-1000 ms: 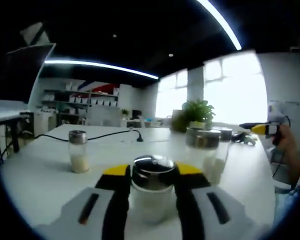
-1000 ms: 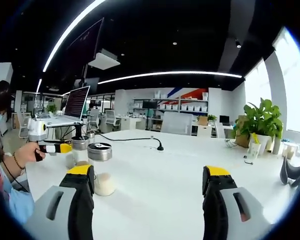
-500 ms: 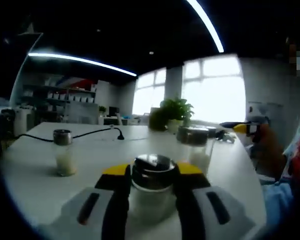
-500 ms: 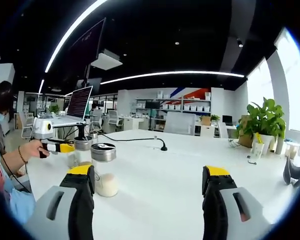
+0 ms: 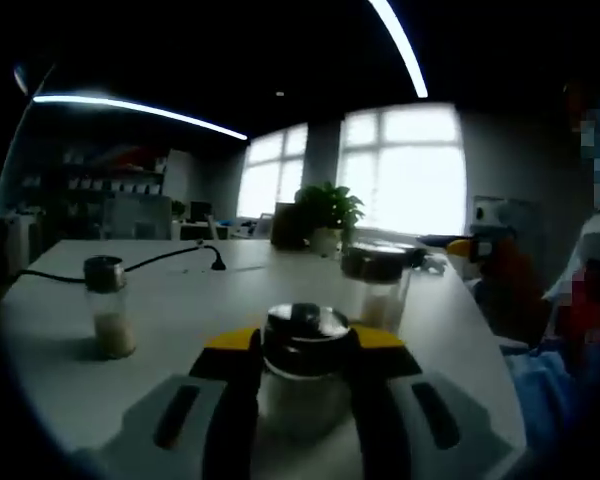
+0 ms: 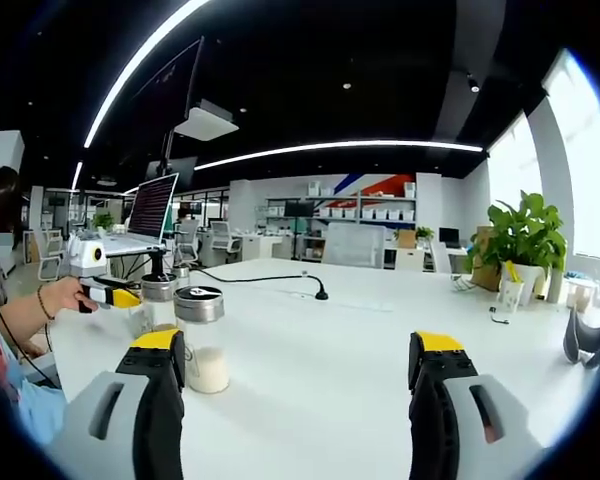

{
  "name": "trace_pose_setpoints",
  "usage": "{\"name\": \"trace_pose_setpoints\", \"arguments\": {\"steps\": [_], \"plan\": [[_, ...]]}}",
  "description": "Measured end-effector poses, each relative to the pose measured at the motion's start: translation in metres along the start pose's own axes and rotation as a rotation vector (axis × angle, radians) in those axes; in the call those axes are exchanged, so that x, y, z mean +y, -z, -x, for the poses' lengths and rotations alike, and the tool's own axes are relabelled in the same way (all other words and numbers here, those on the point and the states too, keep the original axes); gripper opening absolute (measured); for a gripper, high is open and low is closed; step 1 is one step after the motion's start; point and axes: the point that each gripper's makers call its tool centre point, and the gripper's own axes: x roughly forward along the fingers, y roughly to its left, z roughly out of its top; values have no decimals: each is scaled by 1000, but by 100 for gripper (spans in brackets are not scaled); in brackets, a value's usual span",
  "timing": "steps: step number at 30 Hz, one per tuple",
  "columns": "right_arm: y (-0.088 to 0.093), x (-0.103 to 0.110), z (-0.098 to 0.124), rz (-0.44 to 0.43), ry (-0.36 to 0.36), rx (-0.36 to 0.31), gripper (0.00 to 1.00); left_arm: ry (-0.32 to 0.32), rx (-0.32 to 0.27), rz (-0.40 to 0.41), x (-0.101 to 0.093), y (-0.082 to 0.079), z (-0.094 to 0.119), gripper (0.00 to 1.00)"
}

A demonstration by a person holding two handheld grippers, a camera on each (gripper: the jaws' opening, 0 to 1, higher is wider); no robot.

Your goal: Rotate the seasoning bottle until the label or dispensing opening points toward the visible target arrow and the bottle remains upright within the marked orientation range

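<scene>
White table (image 6: 310, 370) is spread under both grippers. On it, the seasoning bottle (image 5: 303, 375) is clamped upright between the jaws of the left gripper (image 5: 302, 355). Beyond it a wider jar (image 5: 375, 285) and a small shaker (image 5: 107, 320) are set well apart, with a black cable (image 5: 170, 258) and a potted plant (image 5: 327, 215) behind. The right gripper (image 6: 298, 352) is held wide open above bare table, nothing between its jaws.

low over table (image 6: 320, 340), views facing opposite ways
</scene>
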Motion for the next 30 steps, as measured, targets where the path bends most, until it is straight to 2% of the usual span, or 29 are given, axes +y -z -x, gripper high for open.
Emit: {"name": "trace_pose_setpoints", "arguments": {"steps": [5,10,15,19,25,28,30], "plan": [[1,3,-1,12,-9,9,98,75,20,10,1,2,-1,36],[5,6,-4,11,-22,20,98,117,31,8,0,3,-2,36],[4,6,-3,9,-31,20,97,162,47,-44,-1,7,-3,36],[4,1,0,8,-50,14,97,193,67,-71,-3,9,-4,36],[-2,-18,6,-2,-11,-10,98,246,92,-72,-2,15,-4,36],[-8,-22,9,0,-7,-33,98,295,142,-149,-2,22,-3,35],[-10,-22,10,-11,-7,-43,98,303,146,-135,-2,22,-4,35]]}}
